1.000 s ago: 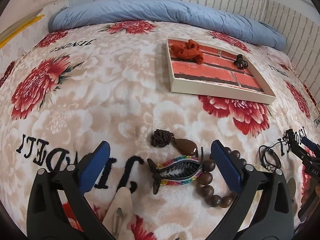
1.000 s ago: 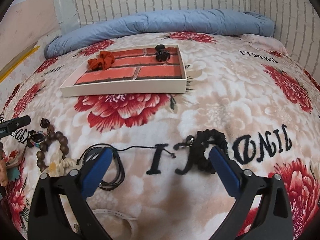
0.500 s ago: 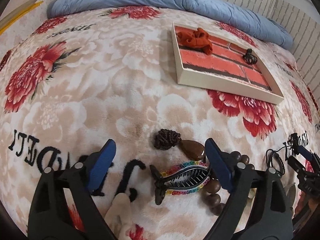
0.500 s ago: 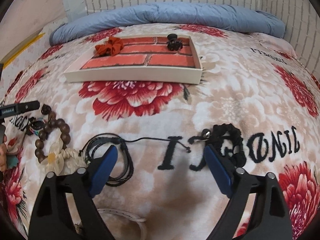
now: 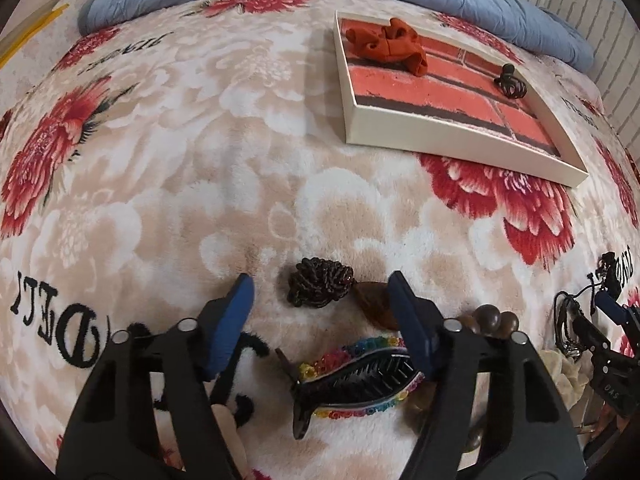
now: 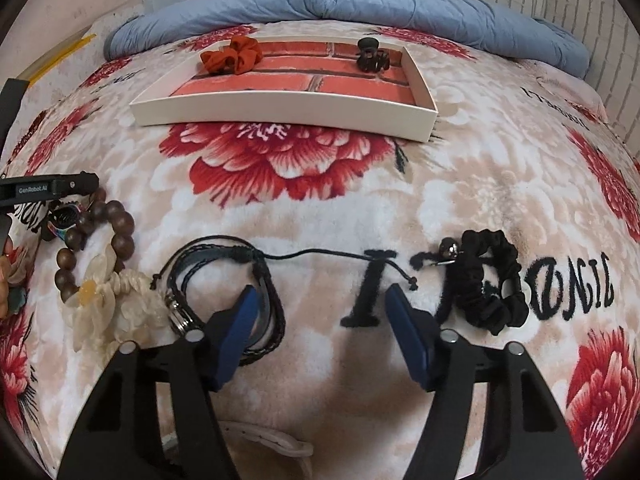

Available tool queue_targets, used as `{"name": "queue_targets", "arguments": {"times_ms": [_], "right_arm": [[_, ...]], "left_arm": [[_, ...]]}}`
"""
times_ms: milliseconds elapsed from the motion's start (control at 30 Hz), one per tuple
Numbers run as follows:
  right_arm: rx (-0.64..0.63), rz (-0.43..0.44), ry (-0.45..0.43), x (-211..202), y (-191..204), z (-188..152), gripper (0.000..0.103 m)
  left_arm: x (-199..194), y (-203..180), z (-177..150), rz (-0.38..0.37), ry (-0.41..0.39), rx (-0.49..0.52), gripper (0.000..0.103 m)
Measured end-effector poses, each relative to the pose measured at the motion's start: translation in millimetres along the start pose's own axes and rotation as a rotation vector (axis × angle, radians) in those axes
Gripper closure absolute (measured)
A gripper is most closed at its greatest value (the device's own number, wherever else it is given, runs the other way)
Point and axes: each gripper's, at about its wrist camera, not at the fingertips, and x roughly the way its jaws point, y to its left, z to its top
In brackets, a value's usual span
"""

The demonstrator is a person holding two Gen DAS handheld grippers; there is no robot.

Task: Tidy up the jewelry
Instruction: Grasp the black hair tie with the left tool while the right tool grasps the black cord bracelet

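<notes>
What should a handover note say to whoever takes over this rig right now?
Left gripper: open, empty, low over the brown knotted pendant and rainbow hair claw.
Right gripper: open, empty, between the black cord bracelets and black scrunchie.
Done: orange scrunchie and small black claw clip sit in the tray.
Left: those four, plus the wooden bead bracelet and cream scrunchie, all on the blanket.

Hidden and cut-off items on the bed

The left claw's (image 5: pixel 322 322) right finger (image 5: pixel 412 340) covers part of the brown pendant (image 5: pixel 374 300), the wooden bead bracelet (image 5: pixel 494 320) and the end of the rainbow hair clip (image 5: pixel 352 380). The right claw's (image 6: pixel 320 334) left finger (image 6: pixel 236 336) overlaps the black cord bracelet (image 6: pixel 224 272). A white object (image 6: pixel 272 438) below is mostly hidden and cannot be identified.
</notes>
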Motion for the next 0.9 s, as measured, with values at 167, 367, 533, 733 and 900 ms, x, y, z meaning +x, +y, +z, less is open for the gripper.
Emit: {"name": "queue_targets", "arguments": {"times_ms": [167, 367, 533, 733, 900], "right_arm": [[-0.014, 0.001, -0.003, 0.7, 4.7, 0.7, 0.054], [-0.029, 0.004, -0.013, 0.8, 8.6, -0.9, 0.064], [-0.035, 0.007, -0.017, 0.4, 10.3, -0.9, 0.069], [-0.034, 0.011, -0.029, -1.9, 9.8, -1.3, 0.082], [-0.022, 0.018, -0.038, -3.1, 6.6, -0.9, 0.092]], "left_arm": [[3.3, -0.4, 3.3, 0.000, -0.008, -0.004, 0.039], [5.2, 0.0, 2.1, 0.016, -0.019, 0.000, 0.053], [2.7, 7.1, -2.8, 0.000, -0.024, -0.015, 0.062], [3.3, 6.0, -3.1, 0.015, -0.025, -0.007, 0.070], [1.9, 3.5, -3.1, 0.028, -0.039, 0.007, 0.075]]}}
